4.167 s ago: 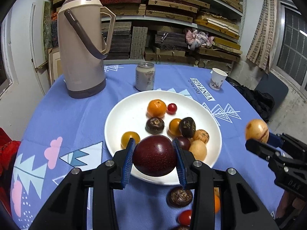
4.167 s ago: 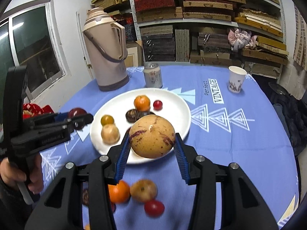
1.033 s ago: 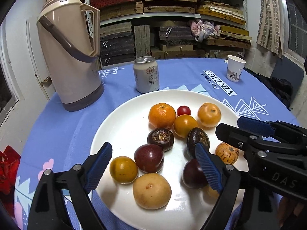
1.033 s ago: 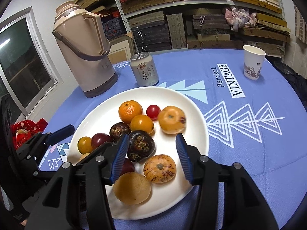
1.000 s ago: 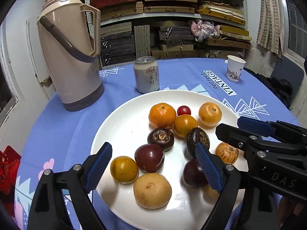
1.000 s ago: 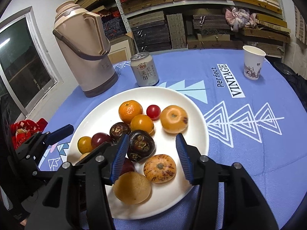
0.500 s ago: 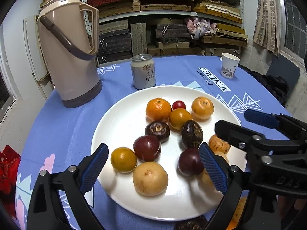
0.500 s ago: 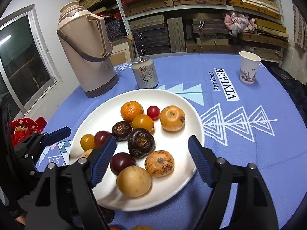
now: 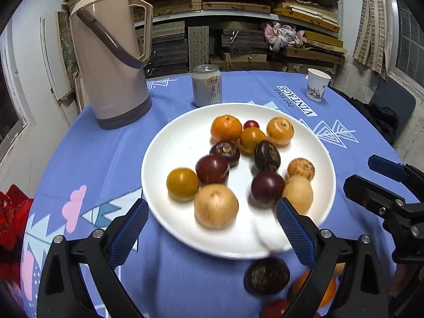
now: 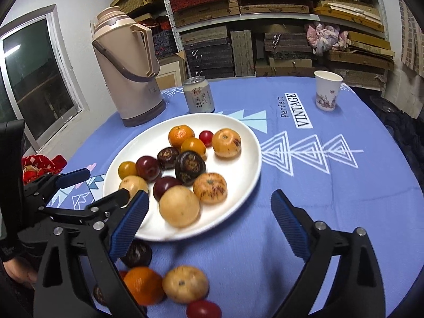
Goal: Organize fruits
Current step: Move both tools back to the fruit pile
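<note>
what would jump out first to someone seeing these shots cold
The white plate heaped with fruit sits mid-table on the blue tablecloth. A tall beige thermos stands behind it at the left, beside a drink can. A few loose fruits, among them an orange, lie off the plate near the cameras.

A round table under a blue printed cloth (image 10: 331, 193) carries a white plate (image 10: 246, 164) of fruit, a tan thermos (image 10: 129, 79), a drink can (image 10: 199, 95) and a paper cup (image 10: 327, 90). At the near edge, loose on the cloth, lie a dark fruit (image 10: 137, 253), an orange (image 10: 143, 285), a tan fruit (image 10: 185, 283) and a cherry tomato (image 10: 203, 309).
</note>
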{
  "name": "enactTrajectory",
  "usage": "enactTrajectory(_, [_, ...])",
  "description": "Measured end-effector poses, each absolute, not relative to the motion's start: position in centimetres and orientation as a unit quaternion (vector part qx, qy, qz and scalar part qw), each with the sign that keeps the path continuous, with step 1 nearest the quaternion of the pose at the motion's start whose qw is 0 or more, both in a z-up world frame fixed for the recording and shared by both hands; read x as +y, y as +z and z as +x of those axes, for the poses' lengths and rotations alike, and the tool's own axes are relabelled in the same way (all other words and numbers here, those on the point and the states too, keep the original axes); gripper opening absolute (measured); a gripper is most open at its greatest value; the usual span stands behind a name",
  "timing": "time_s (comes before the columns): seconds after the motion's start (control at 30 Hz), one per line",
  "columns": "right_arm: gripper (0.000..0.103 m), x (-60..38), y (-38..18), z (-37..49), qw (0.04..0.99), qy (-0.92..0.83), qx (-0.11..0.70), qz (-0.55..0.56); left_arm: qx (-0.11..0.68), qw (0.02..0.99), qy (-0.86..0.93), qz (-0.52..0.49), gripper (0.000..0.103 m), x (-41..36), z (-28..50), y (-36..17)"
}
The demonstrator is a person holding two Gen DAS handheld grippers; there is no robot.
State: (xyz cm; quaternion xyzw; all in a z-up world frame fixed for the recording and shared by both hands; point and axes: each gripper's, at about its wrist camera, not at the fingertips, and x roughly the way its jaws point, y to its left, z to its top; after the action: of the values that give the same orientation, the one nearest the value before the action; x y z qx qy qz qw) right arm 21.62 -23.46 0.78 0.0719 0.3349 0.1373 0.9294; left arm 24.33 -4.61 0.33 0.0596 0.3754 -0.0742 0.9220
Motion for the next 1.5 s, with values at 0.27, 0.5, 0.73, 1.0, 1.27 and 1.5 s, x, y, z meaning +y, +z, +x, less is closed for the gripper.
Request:
enactTrajectory(0.27, [0.093, -23.7, 0.2, 18.7, 0.93, 0.147, 0.332, 0.056, 0.376, 0.919, -0.085, 0.082, 0.098, -4.6, 21.0, 0.0])
enactTrajectory(0.5, [0.094, -24.1, -0.4, 15.8, 0.93, 0.158, 0.327, 0.046, 0.38, 0.914, -0.1, 0.099, 0.098, -4.1, 17.7, -1.2])
enactTrajectory(0.73, [0.094, -24.7, -1.2, 13.7, 0.931, 0.166, 0.323, 0.047, 0.403, 0.906, -0.109, 0.068, 0.098, -2.4, 16.0, -2.5])
enactTrajectory(1.0, [0.094, -24.8, -1.8, 12.6, 0.927, 0.172, 0.33, 0.048, 0.413, 0.899, -0.13, 0.06, 0.098, -2.4, 14.4, -3.3])
enactTrajectory(1.27, [0.094, -25.8, -2.2, 12.3, 0.921, 0.181, 0.335, 0.08, 0.417, 0.893, -0.153, 0.075, 0.096, -3.6, 13.6, -3.9])
enactTrajectory(1.5, [0.094, -25.8, -2.3, 12.3, 0.92, 0.187, 0.335, 0.084, 0.422, 0.888, -0.161, 0.086, 0.085, -3.7, 13.3, -4.2])
